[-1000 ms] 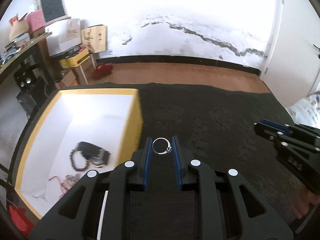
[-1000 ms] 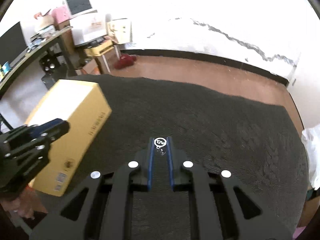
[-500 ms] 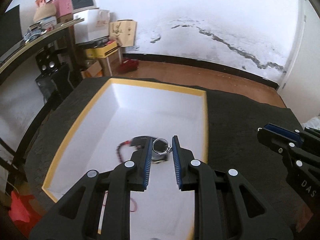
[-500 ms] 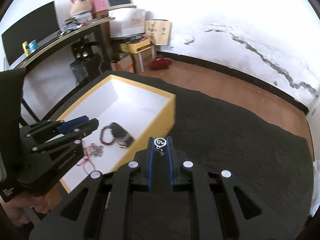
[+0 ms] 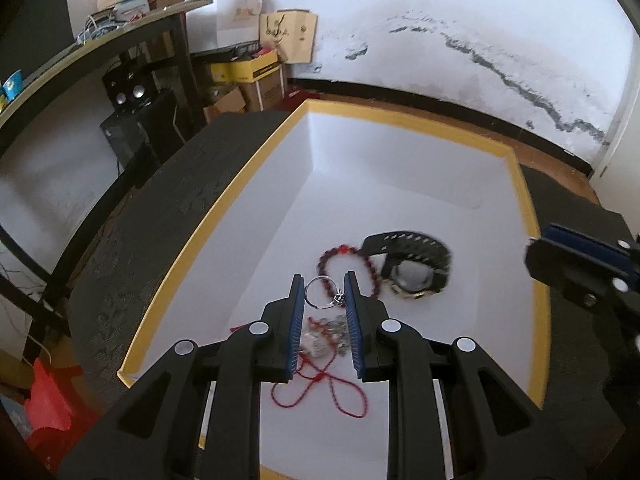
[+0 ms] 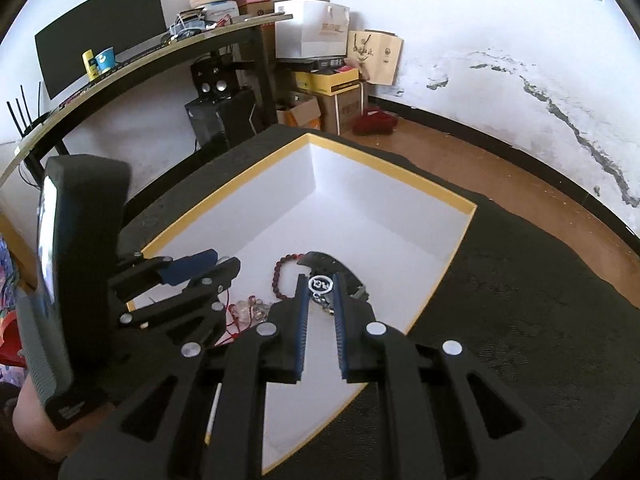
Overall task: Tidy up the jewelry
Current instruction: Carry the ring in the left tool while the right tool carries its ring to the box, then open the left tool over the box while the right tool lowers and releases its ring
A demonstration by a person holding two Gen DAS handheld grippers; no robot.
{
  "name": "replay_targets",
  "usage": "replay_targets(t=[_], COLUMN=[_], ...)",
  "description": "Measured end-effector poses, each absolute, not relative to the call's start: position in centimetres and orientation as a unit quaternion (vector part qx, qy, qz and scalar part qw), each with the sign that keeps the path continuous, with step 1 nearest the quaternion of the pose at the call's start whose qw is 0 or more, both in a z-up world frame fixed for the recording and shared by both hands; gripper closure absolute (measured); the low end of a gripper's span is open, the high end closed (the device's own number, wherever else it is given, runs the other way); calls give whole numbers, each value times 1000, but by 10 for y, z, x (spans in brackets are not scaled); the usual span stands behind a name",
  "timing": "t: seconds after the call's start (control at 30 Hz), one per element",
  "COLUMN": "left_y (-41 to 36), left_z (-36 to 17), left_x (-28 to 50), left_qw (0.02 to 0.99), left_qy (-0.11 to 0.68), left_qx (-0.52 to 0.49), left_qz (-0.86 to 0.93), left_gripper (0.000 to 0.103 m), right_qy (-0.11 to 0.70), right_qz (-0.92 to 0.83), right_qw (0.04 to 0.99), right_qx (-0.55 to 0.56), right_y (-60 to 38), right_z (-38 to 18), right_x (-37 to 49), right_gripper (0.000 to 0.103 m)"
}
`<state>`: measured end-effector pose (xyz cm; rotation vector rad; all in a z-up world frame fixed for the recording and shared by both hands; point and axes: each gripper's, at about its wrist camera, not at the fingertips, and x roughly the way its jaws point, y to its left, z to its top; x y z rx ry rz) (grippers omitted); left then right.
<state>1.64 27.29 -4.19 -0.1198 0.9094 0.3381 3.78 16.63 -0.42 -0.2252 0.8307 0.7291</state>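
My left gripper (image 5: 323,293) is shut on a silver ring (image 5: 322,297) and hangs over the inside of a white box with a yellow rim (image 5: 224,208). My right gripper (image 6: 320,286) is shut on a small round black-and-white ring (image 6: 320,284), also above the box (image 6: 452,264). On the box floor lie a black wristwatch (image 5: 412,264), a dark red bead bracelet (image 5: 340,264), a clear bead piece (image 5: 324,336) and a red cord (image 5: 320,392). The left gripper (image 6: 192,276) shows at the left of the right wrist view, the right gripper (image 5: 576,264) at the right of the left wrist view.
The box sits on a dark textured table cover (image 5: 152,216). Behind it stand a black desk (image 6: 160,56) with a monitor (image 6: 100,28), speakers, a computer tower and stacked cardboard boxes (image 6: 332,88). A brown floor (image 6: 500,160) meets a white wall.
Both grippers moved left from over the dark table cover to above the open box, each keeping its ring. The box contents now lie directly beneath the fingertips.
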Motion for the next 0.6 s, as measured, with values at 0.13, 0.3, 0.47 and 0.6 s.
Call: replay_targets(t=[0.13,0.3,0.47,0.6], left_y=[276,274,272,272], left_z=[-50,-58,-62,-66], left_x=[22,26,31,33], left_qw=[877,873,871,869], left_qy=[447,455,460,463], left_qx=[-58,-55,-51,-50], left_qz=[163,165,168,169], left_gripper=[83,83,83,83], right_qy=[400,400,397,396], right_qz=[344,344,345,345], right_qw=[843,843,845,845], right_qx=[-106,-103,-99,-97], right_y=[165,162,160,158], right_z=[-12,-10,-6,-5], right_x=[38,39,39,39], right_gripper=[90,90,90,90])
